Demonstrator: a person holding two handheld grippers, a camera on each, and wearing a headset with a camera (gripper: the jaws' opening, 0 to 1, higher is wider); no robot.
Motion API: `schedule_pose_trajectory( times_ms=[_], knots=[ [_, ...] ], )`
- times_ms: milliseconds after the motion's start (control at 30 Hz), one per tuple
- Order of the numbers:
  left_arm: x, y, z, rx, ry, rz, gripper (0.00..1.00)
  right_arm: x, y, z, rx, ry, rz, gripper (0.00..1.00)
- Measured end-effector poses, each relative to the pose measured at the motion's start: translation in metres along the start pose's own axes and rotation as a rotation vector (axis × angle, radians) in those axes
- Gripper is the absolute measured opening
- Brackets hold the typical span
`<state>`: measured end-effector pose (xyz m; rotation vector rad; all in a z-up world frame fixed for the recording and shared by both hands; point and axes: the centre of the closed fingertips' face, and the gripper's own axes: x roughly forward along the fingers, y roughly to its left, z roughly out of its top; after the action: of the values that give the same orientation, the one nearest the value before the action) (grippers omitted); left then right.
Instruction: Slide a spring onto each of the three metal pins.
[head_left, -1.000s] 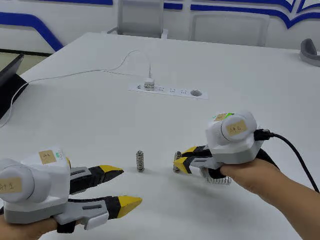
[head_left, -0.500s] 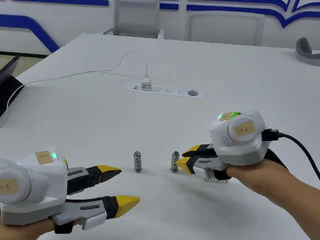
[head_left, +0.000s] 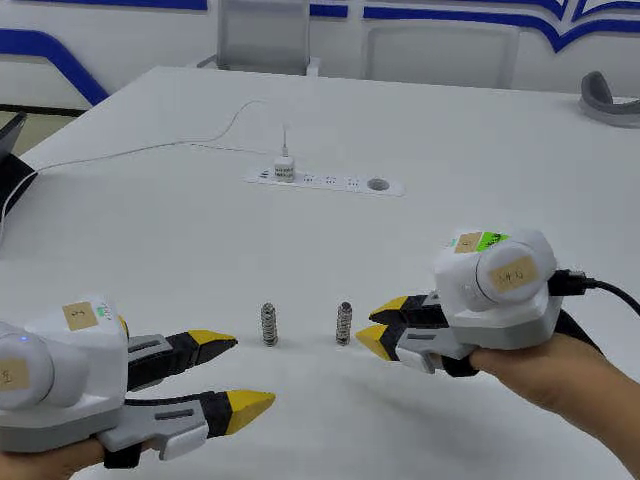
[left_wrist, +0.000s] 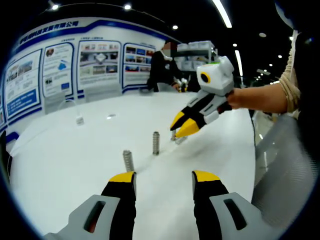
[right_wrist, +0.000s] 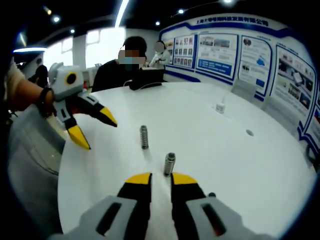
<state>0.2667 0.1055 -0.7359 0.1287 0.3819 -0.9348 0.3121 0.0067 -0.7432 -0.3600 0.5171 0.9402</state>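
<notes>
On the bench (head_left: 150, 220) I find left pin (head_left: 268, 324) and right pin (head_left: 344, 323) sprung, a third apparently outstanding; left gripper (head_left: 253, 371) fingers gape wide, right gripper (head_left: 366, 325) fingers are narrowly parted, both empty.

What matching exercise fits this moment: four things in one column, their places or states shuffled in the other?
Things:
1. Left yellow-tipped white tongs
2. Right yellow-tipped white tongs
3. Long white power strip
4. Grey spring-covered metal pin on the head view's left

Places or states:
A. Far across the white table, a white plug in it
B. Upright, apart from both tongs
C. Jaws wide apart, empty
D. Tips beside the other spring-covered pin, jaws narrowly apart

Pairs: 1-C, 2-D, 3-A, 4-B
</notes>
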Motion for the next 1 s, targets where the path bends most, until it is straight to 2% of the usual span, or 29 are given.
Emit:
schedule_pose_trajectory(
  times_ms=[567, 733, 1000],
  knots=[
    [0.003, -0.003, 0.004, 0.019, 0.001, -0.024, 0.45, -0.023, 0.006, -0.013, 0.008, 0.002, -0.023, 0.16],
    [0.004, -0.003, 0.005, 0.022, -0.001, -0.029, 0.45, -0.032, -0.001, -0.022, 0.02, 0.007, -0.047, 0.16],
    [0.005, -0.003, 0.005, 0.028, 0.006, -0.036, 0.45, -0.047, -0.024, -0.04, 0.056, 0.02, -0.101, 0.17]
  ],
)
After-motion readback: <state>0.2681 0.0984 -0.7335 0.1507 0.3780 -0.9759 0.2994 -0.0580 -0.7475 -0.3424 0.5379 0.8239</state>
